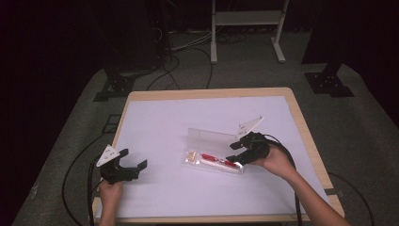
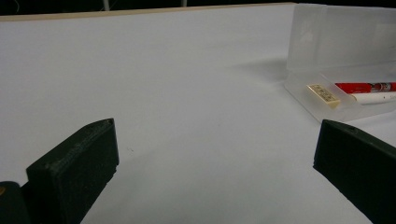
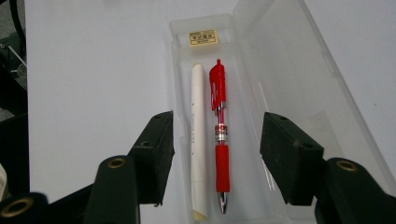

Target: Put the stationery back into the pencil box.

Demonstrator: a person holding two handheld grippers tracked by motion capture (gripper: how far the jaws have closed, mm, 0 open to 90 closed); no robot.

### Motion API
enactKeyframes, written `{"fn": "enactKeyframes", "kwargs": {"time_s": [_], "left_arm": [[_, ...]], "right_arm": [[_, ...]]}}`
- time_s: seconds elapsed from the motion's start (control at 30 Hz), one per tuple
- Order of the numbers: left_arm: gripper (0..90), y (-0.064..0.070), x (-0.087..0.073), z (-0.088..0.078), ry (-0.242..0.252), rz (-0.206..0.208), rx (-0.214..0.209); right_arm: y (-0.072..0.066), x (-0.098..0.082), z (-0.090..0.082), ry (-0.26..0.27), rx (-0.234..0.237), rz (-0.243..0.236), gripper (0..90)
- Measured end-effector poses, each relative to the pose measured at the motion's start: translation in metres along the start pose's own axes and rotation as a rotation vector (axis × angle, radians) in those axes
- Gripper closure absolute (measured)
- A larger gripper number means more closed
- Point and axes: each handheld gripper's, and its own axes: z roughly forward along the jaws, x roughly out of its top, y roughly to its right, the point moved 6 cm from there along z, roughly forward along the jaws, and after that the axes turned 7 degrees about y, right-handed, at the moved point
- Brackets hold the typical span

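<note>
Open clear pencil case sits near the middle of the white table, lid hinged back on the far side. Inside the tray: a red pen, a white pen and a small cream eraser.

Your right gripper hangs at the case's right end, just above it. Jaws stand partly apart with nothing between the pads; both pens lie in the gap below them, untouched.

The relation that matters: in the right gripper view both pens run lengthwise straight away from the jaws, tips nearest the gripper, caps toward the eraser. So the pens' long axis lies along your line of approach, and the jaws already straddle it crosswise. The red pen sits close to the middle of the gap; the white pen lies touching or just beside it, nearer the left-hand jaw in that view. A straight drop would likely catch both, so shade toward whichever you want.

Your left gripper rests well apart, near the table's front-left, jaws wide and empty. From its view the case lies ahead and off to the right.

Right hand is clearly the nearer one.
</note>
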Motion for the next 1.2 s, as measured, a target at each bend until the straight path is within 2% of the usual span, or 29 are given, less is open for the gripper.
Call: {"fn": "enactKeyframes", "kwargs": {"time_s": [0.87,1.2], "left_arm": [[0.0,0.0,0.0,0.0,-0.006,0.004,0.004],[0.0,0.001,0.0,0.0,-0.007,0.004,0.005]], "right_arm": [[0.003,-0.043,-0.028,0.028,-0.045,0.071,37.6],[0.006,-0.056,-0.037,0.037,-0.065,0.082,36.0]]}}
